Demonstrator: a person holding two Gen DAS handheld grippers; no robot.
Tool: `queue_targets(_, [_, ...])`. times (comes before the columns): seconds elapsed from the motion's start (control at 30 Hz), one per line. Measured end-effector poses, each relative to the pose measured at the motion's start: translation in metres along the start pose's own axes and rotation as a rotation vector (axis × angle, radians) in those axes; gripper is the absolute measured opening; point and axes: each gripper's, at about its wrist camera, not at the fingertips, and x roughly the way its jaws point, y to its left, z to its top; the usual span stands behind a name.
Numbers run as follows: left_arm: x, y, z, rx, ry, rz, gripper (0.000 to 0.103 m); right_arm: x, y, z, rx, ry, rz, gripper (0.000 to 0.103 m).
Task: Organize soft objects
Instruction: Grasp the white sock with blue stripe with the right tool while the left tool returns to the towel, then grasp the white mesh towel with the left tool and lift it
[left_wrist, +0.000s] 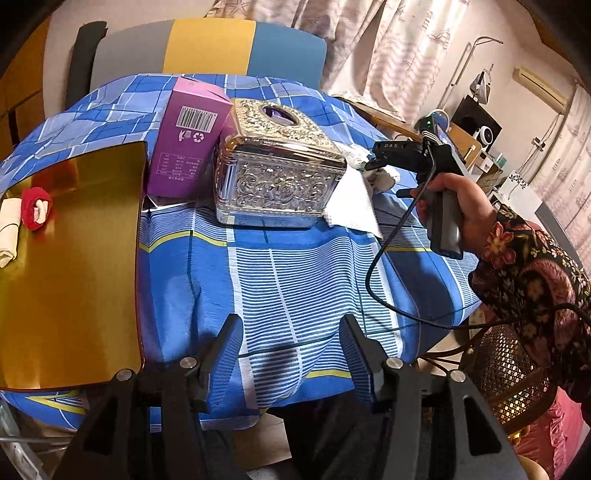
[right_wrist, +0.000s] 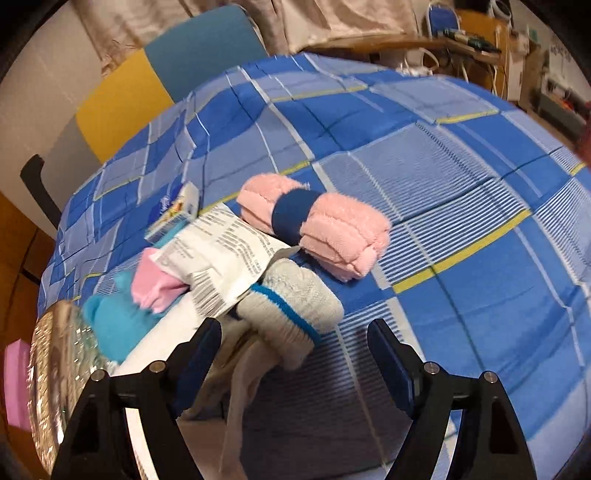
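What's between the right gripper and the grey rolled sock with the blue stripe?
Nothing visible. The right gripper is open and empty, and the grey rolled sock lies just ahead of its fingertips. A white printed packet lies against the sock's left side, not across the approach.

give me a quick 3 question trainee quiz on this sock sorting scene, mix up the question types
1. True or false: the right gripper is clamped on the pink rolled towel.
2. Multiple choice: what already lies on the gold tray? A) a red rolled item and a cream one B) the silver tissue box C) nothing
3. Fill in: the band around the pink rolled towel is dark ____.

Key
1. False; its jaws stand open with nothing between them, and the towel lies beyond them on the blue checked cloth.
2. A; the red rolled item and the cream one sit at the tray's left edge.
3. Blue.
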Motion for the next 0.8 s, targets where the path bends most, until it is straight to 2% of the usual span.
queue_targets(0.13, [0.005, -0.001, 0.002, -0.005, 0.012, 0.000, 0.055, 0.009, -0.002, 0.000, -0.005, 0.018, 0.042, 0.070])
queue_targets(0.2, [0.008, -0.003, 0.004, -0.003, 0.018, -0.005, 0.055, 0.008, 0.001, -0.001, -0.036, 0.028, 0.057, 0.055])
queue_targets(0.33, [0.016, -0.013, 0.011, 0.012, 0.026, -0.025, 0.055, 0.000, -0.003, -0.007, -0.064, 0.049, 0.088, 0.042])
queue_targets(0.6, [0.034, -0.049, 0.037, 0.071, 0.019, -0.061, 0.055, -0.037, -0.034, -0.029, -0.195, 0.081, 0.012, 0.040])
queue_targets(0.8, [0.064, -0.093, 0.065, 0.139, 0.028, -0.062, 0.061, -0.053, -0.060, -0.042, -0.184, 0.088, 0.046, 0.040])
